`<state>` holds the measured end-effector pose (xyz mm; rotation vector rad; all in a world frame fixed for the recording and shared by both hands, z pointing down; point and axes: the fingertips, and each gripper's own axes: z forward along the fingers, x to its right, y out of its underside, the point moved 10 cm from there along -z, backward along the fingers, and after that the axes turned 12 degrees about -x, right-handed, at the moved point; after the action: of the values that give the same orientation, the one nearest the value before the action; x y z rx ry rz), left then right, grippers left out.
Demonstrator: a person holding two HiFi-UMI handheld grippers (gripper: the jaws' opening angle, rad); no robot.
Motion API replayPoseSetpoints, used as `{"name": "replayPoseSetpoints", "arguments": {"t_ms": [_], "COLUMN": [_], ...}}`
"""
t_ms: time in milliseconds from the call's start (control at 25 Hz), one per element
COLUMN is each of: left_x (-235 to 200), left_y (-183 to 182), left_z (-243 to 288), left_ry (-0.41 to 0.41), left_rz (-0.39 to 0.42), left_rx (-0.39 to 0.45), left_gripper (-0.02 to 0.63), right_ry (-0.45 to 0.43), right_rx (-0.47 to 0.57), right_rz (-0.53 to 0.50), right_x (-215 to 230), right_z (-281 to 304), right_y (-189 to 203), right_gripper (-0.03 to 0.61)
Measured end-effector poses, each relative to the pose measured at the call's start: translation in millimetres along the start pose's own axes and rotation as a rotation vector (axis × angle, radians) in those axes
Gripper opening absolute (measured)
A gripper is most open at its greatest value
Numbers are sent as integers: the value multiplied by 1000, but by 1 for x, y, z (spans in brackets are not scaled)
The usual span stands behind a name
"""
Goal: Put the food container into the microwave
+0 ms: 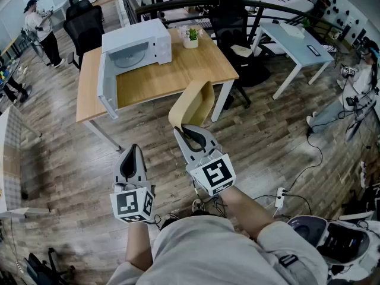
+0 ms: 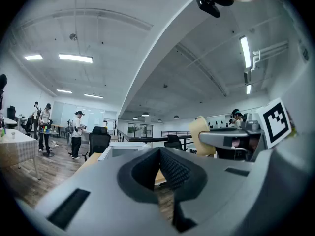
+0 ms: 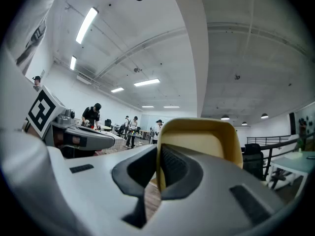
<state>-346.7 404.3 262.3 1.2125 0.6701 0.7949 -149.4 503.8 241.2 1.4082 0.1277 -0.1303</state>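
While the person stands a little way back from the wooden table (image 1: 178, 76), each hand holds a gripper out level in front of the body. The right gripper (image 1: 189, 130) has its two jaws pressed tight on one thin wall of the food container (image 1: 193, 103). This container is pale yellow and looks like a small tub. It sticks out past the jaws, up in the air, with its open side turned to face the gripper. It touches nothing but the jaws. In the head view it hangs over the floor, just in front of the near edge of the table.

The left gripper (image 1: 133, 152) is beside the right one and a bit lower in the head view. Its jaws are together and there is nothing between them.

A white microwave (image 1: 138, 45) sits on the far left part of the table. Its door (image 1: 107, 94) is swung wide open, and it reaches out to the near left edge of the table. The inside can be seen, with a round plate at the bottom. The container is well apart from the microwave.

A small plant pot (image 1: 191, 38) stands on the table just to the right of the microwave. A black chair (image 1: 231, 22) sits behind the table.
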Motion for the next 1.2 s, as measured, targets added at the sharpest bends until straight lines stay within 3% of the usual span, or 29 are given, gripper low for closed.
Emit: {"name": "replayPoseSetpoints", "arguments": {"t_ms": [800,1200], "left_x": [62,39], "left_y": [22,32], "left_z": [24,67], "left_ry": [-74,-70], "left_rz": [-31,-34], "left_rx": [-75,-119], "left_gripper": [11,11], "right_ry": [-99,-120], "right_rx": [-48,-57], "right_rz": [75,98], "right_x": [57,68], "right_z": [-15,27], "right_y": [55,73], "right_gripper": [14,12]}}
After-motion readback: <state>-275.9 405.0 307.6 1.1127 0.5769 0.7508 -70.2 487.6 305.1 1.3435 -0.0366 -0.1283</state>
